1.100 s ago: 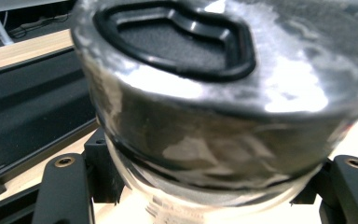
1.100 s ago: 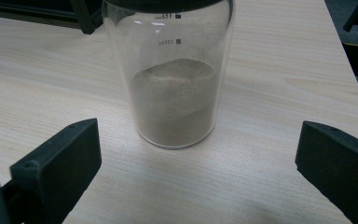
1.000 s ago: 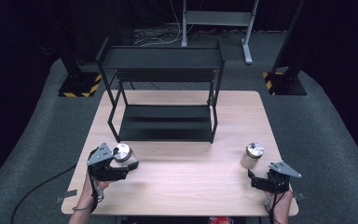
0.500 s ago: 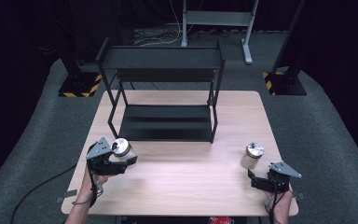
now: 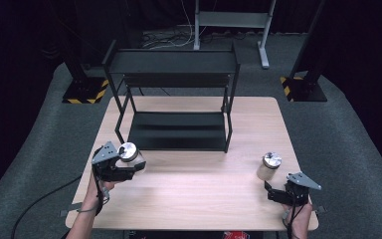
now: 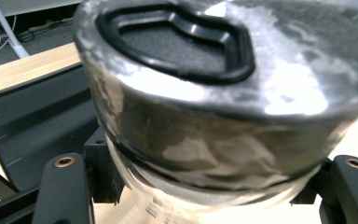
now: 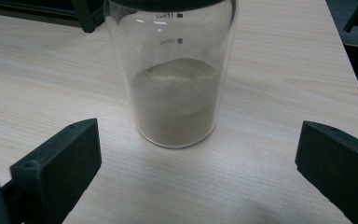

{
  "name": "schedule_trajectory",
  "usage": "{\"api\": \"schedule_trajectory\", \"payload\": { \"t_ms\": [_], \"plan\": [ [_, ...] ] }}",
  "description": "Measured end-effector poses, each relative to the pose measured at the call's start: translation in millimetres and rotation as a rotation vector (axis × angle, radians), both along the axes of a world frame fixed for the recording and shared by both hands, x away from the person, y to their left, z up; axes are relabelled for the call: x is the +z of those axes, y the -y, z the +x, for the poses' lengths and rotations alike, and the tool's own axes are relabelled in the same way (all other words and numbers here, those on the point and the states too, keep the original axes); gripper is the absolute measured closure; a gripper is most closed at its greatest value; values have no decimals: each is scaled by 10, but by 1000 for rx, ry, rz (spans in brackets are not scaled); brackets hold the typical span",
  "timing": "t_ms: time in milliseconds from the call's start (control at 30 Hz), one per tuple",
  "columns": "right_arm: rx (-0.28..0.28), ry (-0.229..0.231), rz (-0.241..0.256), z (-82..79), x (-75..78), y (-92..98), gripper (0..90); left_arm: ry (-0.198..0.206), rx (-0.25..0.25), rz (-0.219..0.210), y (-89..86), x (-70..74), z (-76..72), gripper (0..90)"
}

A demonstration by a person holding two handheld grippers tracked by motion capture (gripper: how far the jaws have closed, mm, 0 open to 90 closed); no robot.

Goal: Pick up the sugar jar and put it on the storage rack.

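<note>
- Jars were the work in hand, and the biggest thing near them was the black two-tier rack, which stood on the wooden table ahead of both tools.
- Silver-lidded jar sat clamped between the jaws of the left gripper; in the left gripper view its foil-wrapped lid loomed just above the jaw tips, with the rack's lower shelf beyond.
- Sand-filled jar stood upright on the table straight ahead of the right gripper, whose jaws were spread wide and clear of the glass.
- Judged from this, the step was carrying the left jar toward the rack; next, that hand would need to reach forward and set it level on a shelf, while the right would have to advance around its jar before closing.
</note>
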State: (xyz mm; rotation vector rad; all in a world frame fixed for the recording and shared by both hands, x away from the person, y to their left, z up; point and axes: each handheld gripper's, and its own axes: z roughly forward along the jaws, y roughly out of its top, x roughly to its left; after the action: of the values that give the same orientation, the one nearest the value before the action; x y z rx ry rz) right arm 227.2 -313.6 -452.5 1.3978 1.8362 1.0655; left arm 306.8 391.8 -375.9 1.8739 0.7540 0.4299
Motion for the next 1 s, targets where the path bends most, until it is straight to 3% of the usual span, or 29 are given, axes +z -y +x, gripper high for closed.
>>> {"api": "schedule_trajectory", "payload": {
  "t_ms": [1000],
  "plan": [
    [0, 1, -1, -1, 0, -3, 0, 27, -2, 21, 5, 258, 264, 305]
  ]
}}
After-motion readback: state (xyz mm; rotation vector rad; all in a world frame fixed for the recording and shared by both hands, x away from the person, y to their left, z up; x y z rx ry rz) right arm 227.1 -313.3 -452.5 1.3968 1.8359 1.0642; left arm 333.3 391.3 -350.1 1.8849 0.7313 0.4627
